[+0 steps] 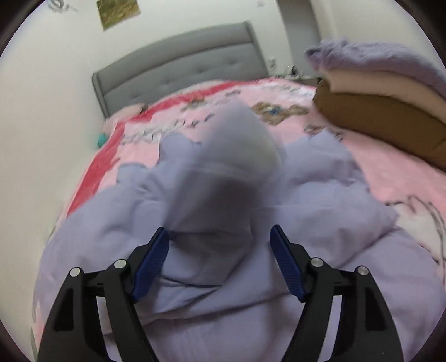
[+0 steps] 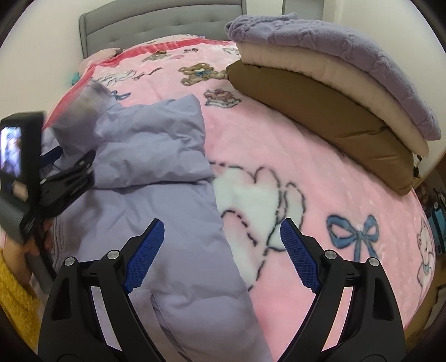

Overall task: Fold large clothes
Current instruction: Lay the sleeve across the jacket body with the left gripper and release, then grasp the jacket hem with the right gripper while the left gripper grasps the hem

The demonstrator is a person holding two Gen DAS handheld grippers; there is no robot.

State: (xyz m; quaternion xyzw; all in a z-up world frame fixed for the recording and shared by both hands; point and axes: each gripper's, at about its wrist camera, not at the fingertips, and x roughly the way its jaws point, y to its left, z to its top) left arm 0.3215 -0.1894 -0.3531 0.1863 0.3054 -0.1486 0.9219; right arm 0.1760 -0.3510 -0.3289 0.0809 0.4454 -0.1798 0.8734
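Left wrist view: both tools, left tool [image 1: 219, 236] and right tool [image 2: 222, 228], gape wide, empty, over lavender jacket [image 2: 156, 156].

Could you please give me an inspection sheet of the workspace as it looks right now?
Surface: bed covered by a pink blanket printed with teddy bears and a blue bow.
Job's things: lavender jacket spread on the blanket, one part blurred in the left wrist view.
Clutter: stack of folded items at the far right, brown under cream under purple.
Grippers: left gripper open above the jacket, holding nothing; right gripper open over the jacket's edge, holding nothing.
Cables: nothing seen.
Surroundings: grey tufted headboard, pale wall with a poster.
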